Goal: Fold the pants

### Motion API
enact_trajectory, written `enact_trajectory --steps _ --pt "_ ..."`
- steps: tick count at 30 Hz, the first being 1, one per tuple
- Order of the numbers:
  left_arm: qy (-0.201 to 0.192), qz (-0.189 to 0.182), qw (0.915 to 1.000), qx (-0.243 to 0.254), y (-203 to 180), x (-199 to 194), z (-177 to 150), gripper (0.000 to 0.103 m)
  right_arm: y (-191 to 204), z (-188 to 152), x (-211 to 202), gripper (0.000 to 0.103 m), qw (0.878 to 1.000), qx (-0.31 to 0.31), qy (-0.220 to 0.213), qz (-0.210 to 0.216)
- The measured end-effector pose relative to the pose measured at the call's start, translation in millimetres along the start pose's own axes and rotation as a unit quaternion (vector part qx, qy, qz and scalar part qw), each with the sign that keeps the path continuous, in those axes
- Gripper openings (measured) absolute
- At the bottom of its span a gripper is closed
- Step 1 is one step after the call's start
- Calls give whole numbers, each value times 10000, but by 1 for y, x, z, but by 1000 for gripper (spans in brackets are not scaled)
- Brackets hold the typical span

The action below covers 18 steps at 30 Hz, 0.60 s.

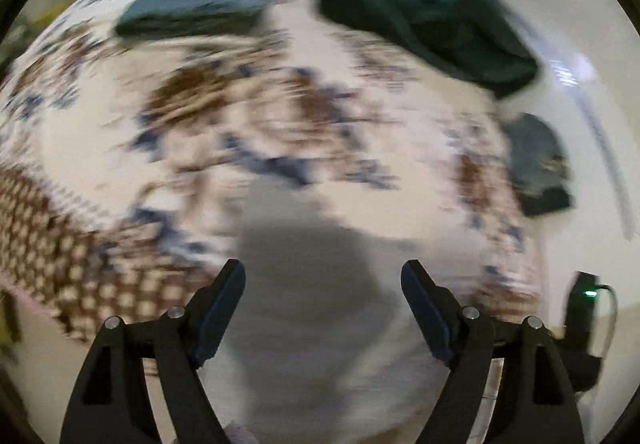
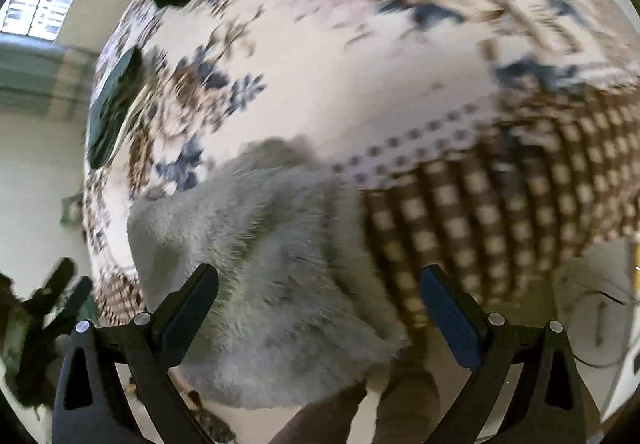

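Both views are motion-blurred. Grey fuzzy pants (image 2: 276, 276) lie bunched at the near edge of a bed with a floral and checked cover (image 2: 400, 92). My right gripper (image 2: 320, 300) is open and empty just above the pants. In the left wrist view the pants show as a grey patch (image 1: 316, 284) right ahead of my left gripper (image 1: 323, 280), which is open and empty.
Folded dark green garments lie at the far side of the bed (image 1: 192, 8) (image 1: 432, 16). Another dark folded piece (image 1: 540, 164) sits near the right bed edge. A black device with a green light (image 1: 584, 308) is at the right. A window (image 2: 40, 0) is at the upper left.
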<state>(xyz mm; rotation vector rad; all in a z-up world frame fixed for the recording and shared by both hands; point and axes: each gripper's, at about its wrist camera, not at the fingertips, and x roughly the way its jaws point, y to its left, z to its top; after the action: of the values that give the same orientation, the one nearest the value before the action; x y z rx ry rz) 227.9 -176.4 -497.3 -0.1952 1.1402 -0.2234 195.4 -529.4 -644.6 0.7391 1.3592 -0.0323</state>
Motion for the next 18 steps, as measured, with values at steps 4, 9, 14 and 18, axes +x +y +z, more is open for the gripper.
enact_trajectory --steps 4,9,14,18 --pt "168 368 9989 -245 52 16 3 79 -1 13 35 102 9990 -95 99 -435" --pt "294 377 9983 -327 67 36 14 79 -17 20 59 29 9951 484 375 779" --pt "358 184 9990 -171 46 58 29 79 12 26 11 25 9973 -182 -414 575" --pt "516 113 9986 7 28 87 37 79 26 41 -22 25 9932 -563 -1000 177"
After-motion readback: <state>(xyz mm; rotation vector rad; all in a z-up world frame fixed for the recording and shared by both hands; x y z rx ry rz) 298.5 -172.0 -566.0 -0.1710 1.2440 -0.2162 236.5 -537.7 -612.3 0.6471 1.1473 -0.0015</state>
